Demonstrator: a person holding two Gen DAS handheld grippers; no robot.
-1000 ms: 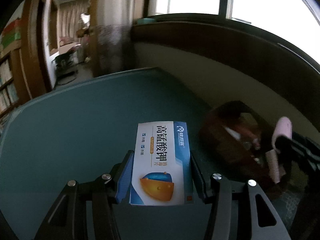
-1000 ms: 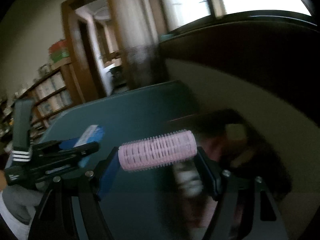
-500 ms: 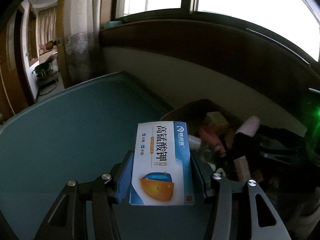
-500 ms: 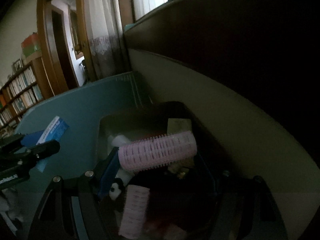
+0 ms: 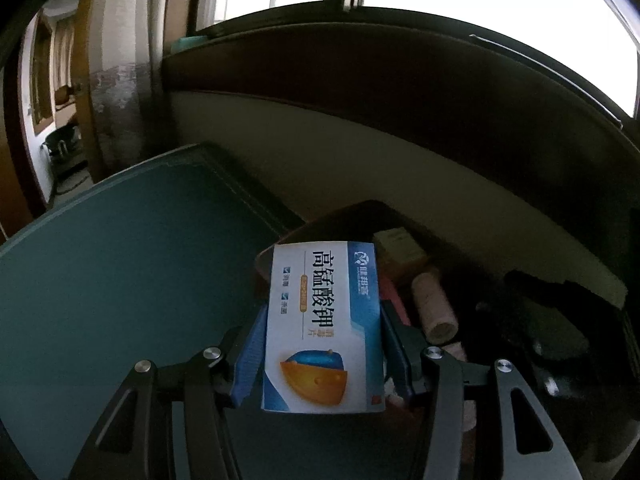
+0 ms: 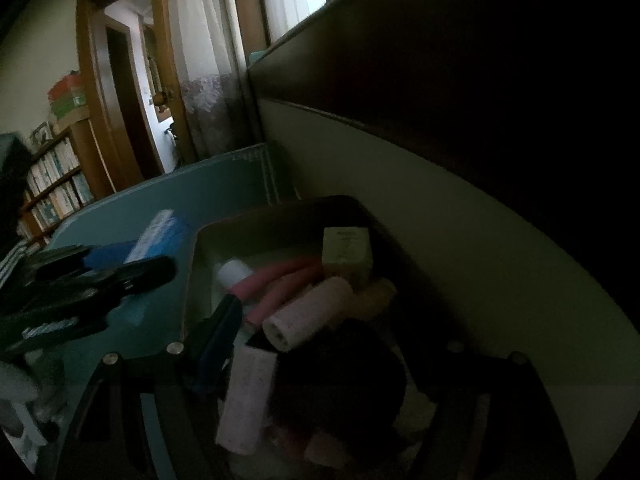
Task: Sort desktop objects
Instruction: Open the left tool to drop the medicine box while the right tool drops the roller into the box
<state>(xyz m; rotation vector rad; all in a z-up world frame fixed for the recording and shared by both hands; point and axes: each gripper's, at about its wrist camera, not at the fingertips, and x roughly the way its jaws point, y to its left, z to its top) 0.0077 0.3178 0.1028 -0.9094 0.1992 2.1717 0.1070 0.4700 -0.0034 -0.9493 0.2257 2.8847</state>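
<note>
My left hand-held gripper (image 5: 323, 344) was clamped on the medicine box (image 5: 323, 332) near the tray (image 6: 256, 216) at the desk's (image 5: 120, 280) far edge; right hand-held gripper (image 6: 320, 344) hung open, holding nothing.

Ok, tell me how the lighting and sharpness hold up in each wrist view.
Left wrist view: window blown out white, medicine box sharp and evenly lit, fisheye bending the edges. Right wrist view: much darker, tray contents dim and soft, right side nearly black.
</note>
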